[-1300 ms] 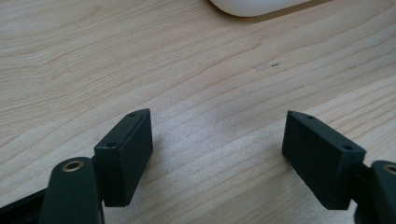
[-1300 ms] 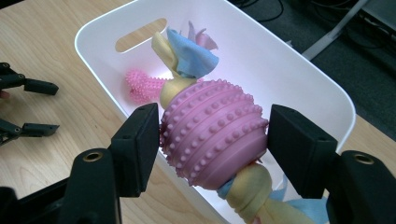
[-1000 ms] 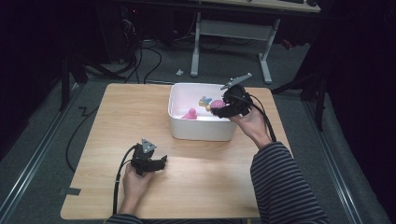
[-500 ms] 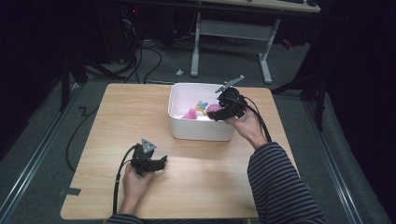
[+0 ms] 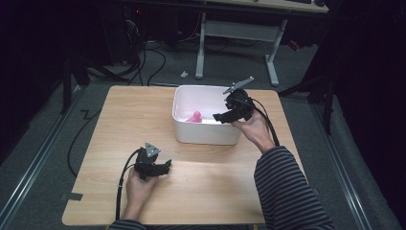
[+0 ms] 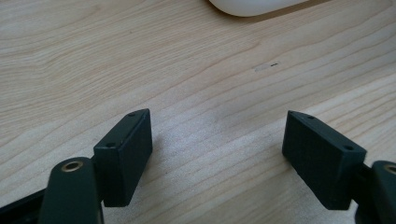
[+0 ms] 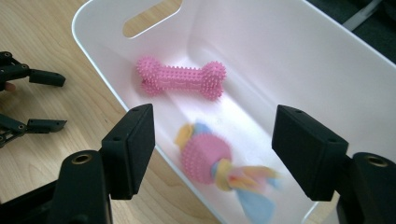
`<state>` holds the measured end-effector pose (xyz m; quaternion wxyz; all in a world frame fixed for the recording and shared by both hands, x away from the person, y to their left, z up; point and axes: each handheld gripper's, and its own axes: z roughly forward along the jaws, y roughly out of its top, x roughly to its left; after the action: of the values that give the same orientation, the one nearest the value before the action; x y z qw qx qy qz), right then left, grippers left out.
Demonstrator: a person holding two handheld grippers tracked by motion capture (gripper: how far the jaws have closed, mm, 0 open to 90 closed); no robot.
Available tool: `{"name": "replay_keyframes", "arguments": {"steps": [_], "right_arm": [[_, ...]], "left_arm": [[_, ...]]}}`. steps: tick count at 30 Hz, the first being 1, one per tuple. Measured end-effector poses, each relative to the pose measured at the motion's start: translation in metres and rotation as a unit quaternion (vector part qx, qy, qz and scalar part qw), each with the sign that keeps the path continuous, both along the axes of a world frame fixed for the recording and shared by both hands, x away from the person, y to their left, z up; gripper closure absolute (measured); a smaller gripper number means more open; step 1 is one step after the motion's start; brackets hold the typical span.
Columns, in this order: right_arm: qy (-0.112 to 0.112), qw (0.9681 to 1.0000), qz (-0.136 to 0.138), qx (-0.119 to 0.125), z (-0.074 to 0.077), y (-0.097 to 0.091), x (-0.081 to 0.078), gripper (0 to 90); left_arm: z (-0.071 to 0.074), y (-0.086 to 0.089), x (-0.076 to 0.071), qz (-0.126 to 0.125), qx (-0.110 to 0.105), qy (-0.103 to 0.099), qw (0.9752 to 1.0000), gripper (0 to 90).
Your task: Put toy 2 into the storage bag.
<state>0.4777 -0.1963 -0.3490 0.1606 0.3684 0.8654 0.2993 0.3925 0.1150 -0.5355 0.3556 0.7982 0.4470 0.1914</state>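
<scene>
A white bin [image 5: 206,135] stands at the table's back middle. My right gripper [image 5: 224,117] hangs open over its right rim, jaws wide apart [image 7: 215,123] and nothing between them. Below them in the bin [image 7: 98,56] lies a pink spiked bone toy [image 7: 180,79], also seen from above [image 5: 194,117]. A pink spiked ball with pastel fabric tails [image 7: 208,158] is blurred beside the near wall. My left gripper [image 5: 166,167] rests open on the wood in front of the bin, its jaws [image 6: 217,135] empty.
The wooden table [image 5: 119,124] has bare wood left of and in front of the bin. The left gripper [image 7: 32,100] also appears beside the bin in the right gripper view. Cables and desk legs [image 5: 273,57] stand on the floor behind.
My right gripper was shut on the pink ball toy over the bin. It has opened, and the toy is now down inside the bin. The left gripper has stayed put.
</scene>
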Motion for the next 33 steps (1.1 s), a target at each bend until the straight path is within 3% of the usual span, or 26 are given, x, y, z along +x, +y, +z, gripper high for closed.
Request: {"name": "replay_keyframes", "arguments": {"steps": [10,24,33], "right_arm": [[-0.033,0.9986,-0.017,0.037,0.012,-0.025,-0.019,32.1],[-0.064,0.9948,-0.056,0.057,0.026,-0.065,-0.042,35.6],[-0.074,0.9916,-0.088,0.060,0.020,-0.091,-0.064,36.1]], "left_arm": [[0.000,0.000,0.000,0.000,0.000,0.000,1.0000,24.6],[0.000,0.000,0.000,0.000,0.000,0.000,1.0000,24.7],[0.000,0.000,0.000,0.000,0.000,0.000,1.0000,24.7]]}}
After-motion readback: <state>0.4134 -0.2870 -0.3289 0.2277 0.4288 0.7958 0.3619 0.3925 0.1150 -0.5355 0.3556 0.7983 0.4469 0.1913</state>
